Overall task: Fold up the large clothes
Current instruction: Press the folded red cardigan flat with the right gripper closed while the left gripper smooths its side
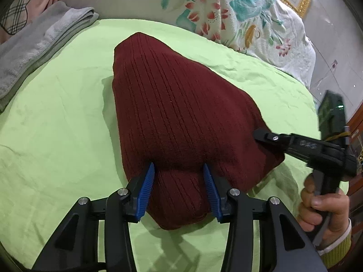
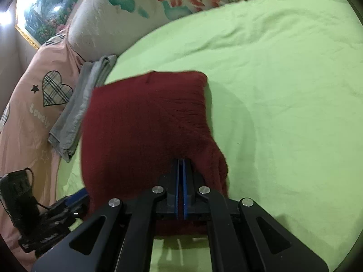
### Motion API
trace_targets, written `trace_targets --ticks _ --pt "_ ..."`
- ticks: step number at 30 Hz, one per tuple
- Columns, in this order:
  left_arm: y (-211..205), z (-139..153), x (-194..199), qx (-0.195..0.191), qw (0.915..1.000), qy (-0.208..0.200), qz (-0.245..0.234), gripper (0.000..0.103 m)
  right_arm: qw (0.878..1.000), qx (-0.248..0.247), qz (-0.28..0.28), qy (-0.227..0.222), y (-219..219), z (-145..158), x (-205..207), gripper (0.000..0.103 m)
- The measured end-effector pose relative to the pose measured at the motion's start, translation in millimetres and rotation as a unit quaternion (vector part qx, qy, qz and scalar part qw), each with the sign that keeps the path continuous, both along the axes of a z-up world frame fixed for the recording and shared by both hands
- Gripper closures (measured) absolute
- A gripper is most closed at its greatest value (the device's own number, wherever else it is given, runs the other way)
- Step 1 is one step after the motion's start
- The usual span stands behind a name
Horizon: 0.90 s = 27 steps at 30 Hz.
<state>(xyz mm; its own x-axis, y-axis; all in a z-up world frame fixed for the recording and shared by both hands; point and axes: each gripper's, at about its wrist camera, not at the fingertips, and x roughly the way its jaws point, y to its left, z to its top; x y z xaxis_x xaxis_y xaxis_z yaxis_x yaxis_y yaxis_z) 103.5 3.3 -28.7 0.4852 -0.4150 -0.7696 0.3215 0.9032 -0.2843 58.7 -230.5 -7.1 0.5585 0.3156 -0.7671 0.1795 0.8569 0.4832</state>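
Observation:
A dark red ribbed knit sweater [image 1: 177, 104] lies folded into a thick bundle on the green sheet [image 1: 56, 117]. My left gripper [image 1: 179, 170] is open, its blue pads on either side of a raised roll at the bundle's near edge. My right gripper [image 1: 261, 134] comes in from the right and rests on the sweater's right edge. In the right wrist view the right gripper [image 2: 181, 162] is shut, its blue pads pressed together over the sweater [image 2: 145, 122]; whether fabric is pinched between them is unclear. The left gripper [image 2: 68, 204] shows at the lower left.
A folded grey towel [image 1: 38, 45] lies at the left of the sheet; it also shows in the right wrist view [image 2: 79, 111]. A floral quilt [image 1: 226, 11] is bunched at the back. A pink pillow [image 2: 34, 104] with plaid hearts lies beyond the towel.

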Motion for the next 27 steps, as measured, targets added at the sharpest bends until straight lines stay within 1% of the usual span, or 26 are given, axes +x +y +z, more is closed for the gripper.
trace_targets --ticks 2,4,6,7,8,9,11,14,16,21,25,26,27 --pt "2 -2 2 -0.004 1.0000 0.007 0.006 0.054 0.999 0.007 0.022 -0.029 14 17 -4 0.100" --pt "6 -1 4 -0.013 0.9996 0.020 0.014 0.053 0.997 0.009 0.056 -0.044 33 27 -4 0.100" --pt "14 3 5 -0.023 0.9984 0.041 0.031 0.048 0.996 -0.004 0.077 -0.046 48 30 -1 0.099" --pt "16 6 5 -0.027 0.9979 0.046 0.036 0.048 0.996 -0.019 0.081 -0.040 53 27 0 0.099" --pt "21 8 5 -0.028 0.9973 0.051 0.045 0.046 0.996 -0.038 0.081 -0.027 57 22 3 0.099" --pt "23 11 3 -0.022 0.9972 0.050 0.051 0.046 0.996 -0.046 0.078 -0.014 57 15 5 0.099" --pt "23 14 -1 -0.007 0.9974 0.045 0.055 0.046 0.997 -0.038 0.072 0.014 54 -2 7 0.099" --pt "17 16 -4 0.014 0.9977 0.040 0.054 0.046 0.997 -0.029 0.069 0.018 52 -12 7 0.099" --pt "13 16 -4 0.023 0.9976 0.038 0.054 0.046 0.997 -0.030 0.070 0.018 53 -11 8 0.099" --pt "17 21 -5 0.020 0.9975 0.041 0.054 0.046 0.997 -0.030 0.069 0.018 53 -4 6 0.099" --pt "26 36 2 0.003 0.9977 0.025 0.062 0.043 0.997 -0.025 0.064 -0.021 48 21 8 0.098" --pt "27 41 8 -0.001 0.9977 0.019 0.065 0.041 0.997 -0.028 0.060 -0.030 45 29 14 0.097" --pt "28 44 14 0.000 0.9974 0.014 0.070 0.041 0.997 -0.032 0.059 -0.032 44 32 19 0.092"
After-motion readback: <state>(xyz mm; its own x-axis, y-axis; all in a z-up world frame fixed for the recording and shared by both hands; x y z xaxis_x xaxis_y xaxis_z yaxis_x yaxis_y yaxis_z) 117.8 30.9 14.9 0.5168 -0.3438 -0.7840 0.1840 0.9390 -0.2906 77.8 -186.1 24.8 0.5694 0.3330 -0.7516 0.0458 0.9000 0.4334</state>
